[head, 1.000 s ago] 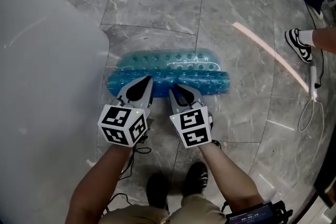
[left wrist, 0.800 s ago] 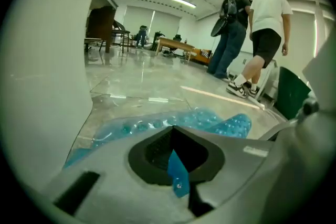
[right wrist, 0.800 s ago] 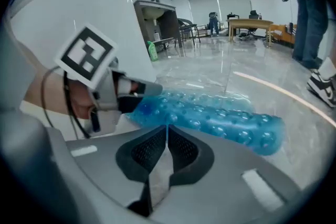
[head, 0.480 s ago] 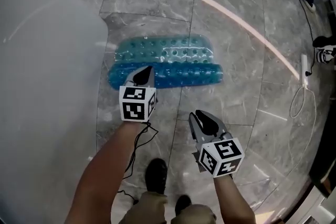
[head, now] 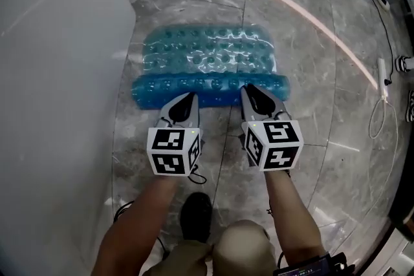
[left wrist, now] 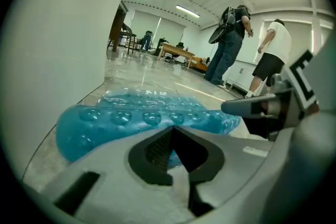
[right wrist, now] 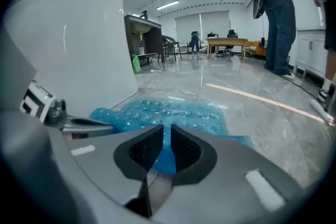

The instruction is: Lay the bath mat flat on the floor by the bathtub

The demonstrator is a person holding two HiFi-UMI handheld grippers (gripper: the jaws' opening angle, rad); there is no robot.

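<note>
Nearest to us, our dark shoe [head: 194,215] stands on the grey marble floor [head: 310,61], and our two forearms reach forward from it. We hold the left hand-held gripper [head: 189,98] with its jaws closed tip to tip. The tips sit at the near edge of the bath mat [head: 207,55], and we cannot tell whether a bit of that edge is pinched between them. Just beside it, we hold the right hand-held gripper [head: 249,88] with its jaws a narrow slit apart. They have just been closing a little. The mat's blue shows through the slit, and we can make out no grip on it. Its tips lie over the mat's near strip.

The bath mat is translucent blue and bubbled, and it lies on the floor just beside the white wall of the bathtub [head: 52,74]. Its near long strip is a deeper blue and looks doubled over, so the mat is not yet fully flat.

To the right, well apart from the mat, a thin cable [head: 381,106] trails over the floor. Farther off, a green bottle [right wrist: 136,64] stands on the floor past the bathtub. Two people [left wrist: 228,44] stand in the open room beyond.
</note>
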